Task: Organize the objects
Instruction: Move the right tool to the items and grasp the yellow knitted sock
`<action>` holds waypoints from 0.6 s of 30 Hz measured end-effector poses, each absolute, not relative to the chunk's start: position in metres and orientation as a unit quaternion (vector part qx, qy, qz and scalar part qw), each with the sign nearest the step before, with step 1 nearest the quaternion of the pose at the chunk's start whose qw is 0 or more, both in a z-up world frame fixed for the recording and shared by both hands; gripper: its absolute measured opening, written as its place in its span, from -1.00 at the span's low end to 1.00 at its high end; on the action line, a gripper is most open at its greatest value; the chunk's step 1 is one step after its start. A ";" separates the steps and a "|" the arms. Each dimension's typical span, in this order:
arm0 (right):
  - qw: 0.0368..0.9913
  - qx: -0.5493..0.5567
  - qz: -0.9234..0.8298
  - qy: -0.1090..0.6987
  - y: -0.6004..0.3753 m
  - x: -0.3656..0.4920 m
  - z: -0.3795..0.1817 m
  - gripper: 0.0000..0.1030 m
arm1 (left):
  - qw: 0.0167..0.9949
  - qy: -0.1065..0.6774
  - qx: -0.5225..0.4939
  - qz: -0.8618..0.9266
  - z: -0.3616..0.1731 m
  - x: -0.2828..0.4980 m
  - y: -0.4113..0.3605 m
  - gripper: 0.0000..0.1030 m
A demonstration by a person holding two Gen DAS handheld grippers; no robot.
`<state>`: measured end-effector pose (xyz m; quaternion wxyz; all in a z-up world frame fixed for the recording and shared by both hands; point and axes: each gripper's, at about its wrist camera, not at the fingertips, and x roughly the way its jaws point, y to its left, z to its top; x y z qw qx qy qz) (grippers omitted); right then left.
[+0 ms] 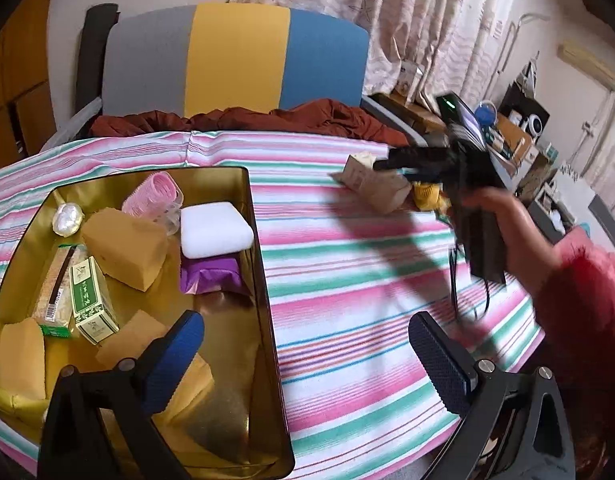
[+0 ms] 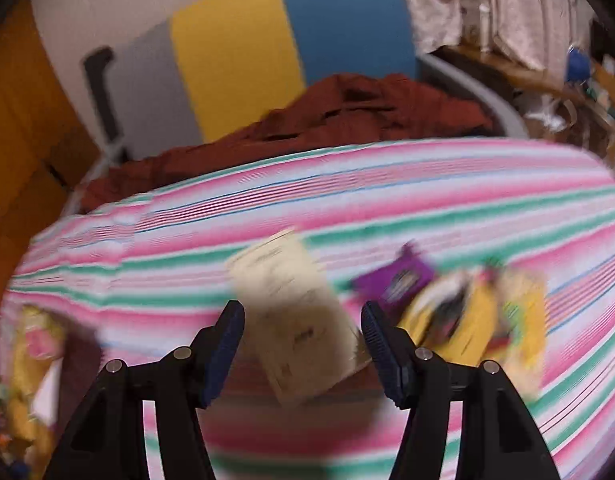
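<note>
A gold tin box (image 1: 263, 280) on the striped tablecloth holds yellow sponges (image 1: 125, 250), a white sponge (image 1: 215, 230), a pink hair roller (image 1: 151, 196), a green carton (image 1: 89, 300) and a purple packet (image 1: 211, 278). My left gripper (image 1: 307, 356) is open and empty, its left finger over the tin's near right part. My right gripper (image 2: 303, 340) is open around a beige carton (image 2: 295, 312) lying on the cloth; the view is blurred. In the left wrist view the right gripper (image 1: 391, 164) hovers at that carton (image 1: 377, 186). A purple packet (image 2: 395, 280) and yellow items (image 2: 487, 320) lie to its right.
A chair with grey, yellow and blue back (image 1: 235, 60) stands behind the table with a rust-red cloth (image 1: 267, 118) on it. Cluttered shelves (image 1: 515, 136) are at the far right. The tablecloth (image 1: 347, 280) between tin and carton is bare.
</note>
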<state>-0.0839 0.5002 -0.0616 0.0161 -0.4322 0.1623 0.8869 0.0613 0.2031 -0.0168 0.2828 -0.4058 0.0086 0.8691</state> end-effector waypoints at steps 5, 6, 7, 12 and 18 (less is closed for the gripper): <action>-0.058 -0.403 0.885 0.226 0.476 -0.023 -0.069 0.20 | 0.277 -0.001 -0.409 0.870 -0.016 0.057 0.205 1.00; -0.040 -0.388 0.893 0.226 0.478 -0.010 -0.068 0.20 | 0.276 -0.001 -0.409 0.870 -0.016 0.057 0.206 1.00; -0.011 -0.374 0.899 0.226 0.484 0.000 -0.068 0.20 | 0.278 -0.002 -0.408 0.870 -0.016 0.057 0.207 1.00; 0.116 -0.339 0.909 0.214 0.531 0.009 -0.060 0.33 | 0.281 0.003 -0.410 0.868 -0.018 0.056 0.216 1.00; 0.151 -0.360 0.912 0.128 0.540 -0.036 -0.059 0.34 | 0.284 0.011 -0.409 0.867 -0.019 0.053 0.229 1.00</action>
